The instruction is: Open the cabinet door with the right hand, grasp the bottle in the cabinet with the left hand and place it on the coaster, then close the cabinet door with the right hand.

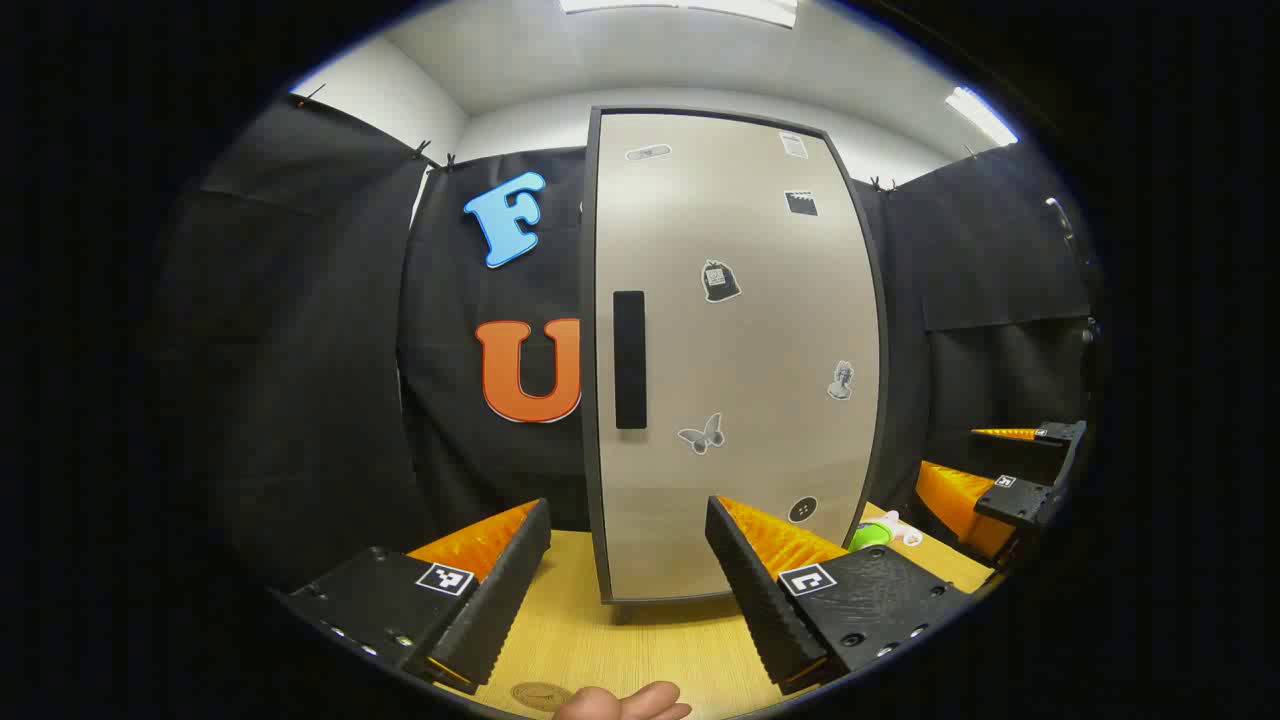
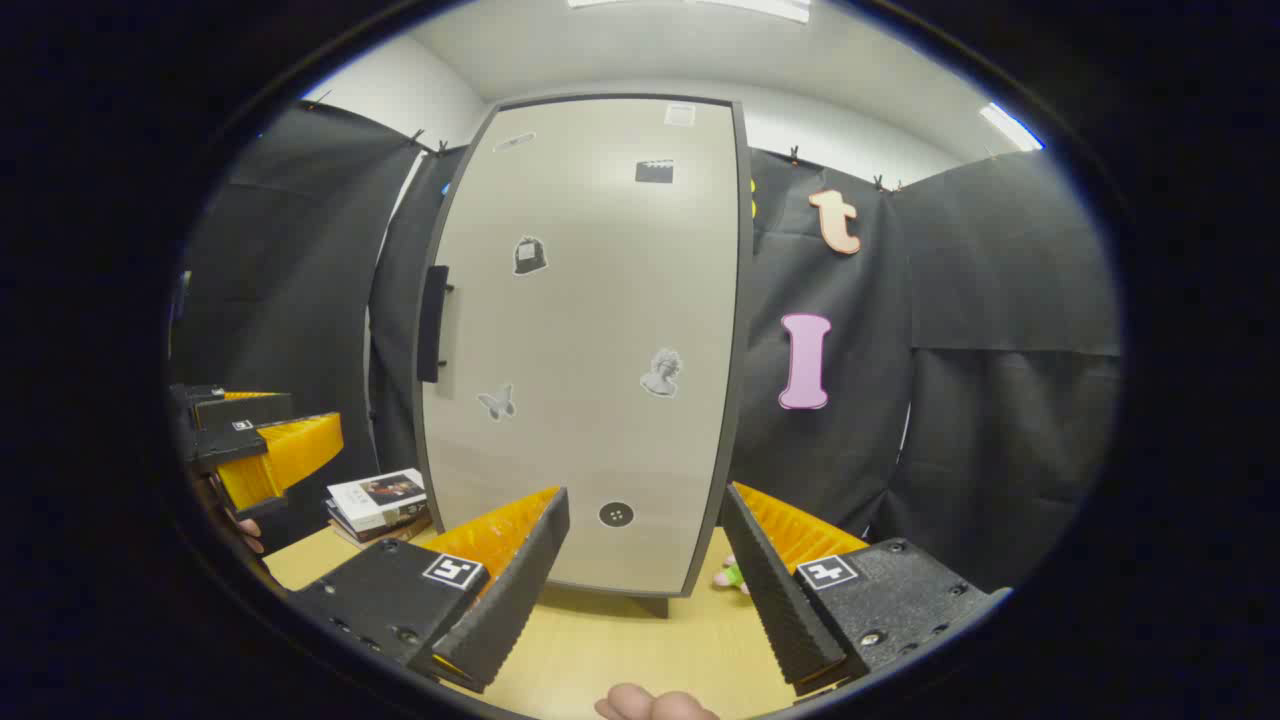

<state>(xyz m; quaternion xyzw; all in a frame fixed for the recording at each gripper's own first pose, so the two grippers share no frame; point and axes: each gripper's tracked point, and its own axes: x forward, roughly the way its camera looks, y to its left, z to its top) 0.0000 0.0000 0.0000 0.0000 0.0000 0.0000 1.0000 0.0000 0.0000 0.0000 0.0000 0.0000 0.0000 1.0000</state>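
Observation:
The cabinet (image 1: 740, 330) stands upright on the wooden table, its pale door shut inside a dark frame, so its inside is hidden. A black vertical handle (image 1: 629, 360) sits at the door's left edge. My left gripper (image 1: 630, 590) is open and empty, a short way in front of the door's lower part. A round wooden coaster (image 1: 540, 695) lies on the table just under it. In the right gripper view the cabinet (image 2: 590, 340) faces me with its handle (image 2: 432, 325) at the left. My right gripper (image 2: 645, 590) is open, empty and apart from the door.
The right gripper (image 1: 1010, 480) shows at the far right of the left gripper view; the left gripper (image 2: 260, 440) at the far left of the right gripper view. Stacked books (image 2: 375, 500) lie left of the cabinet. A small green toy (image 1: 880, 530) lies at its right.

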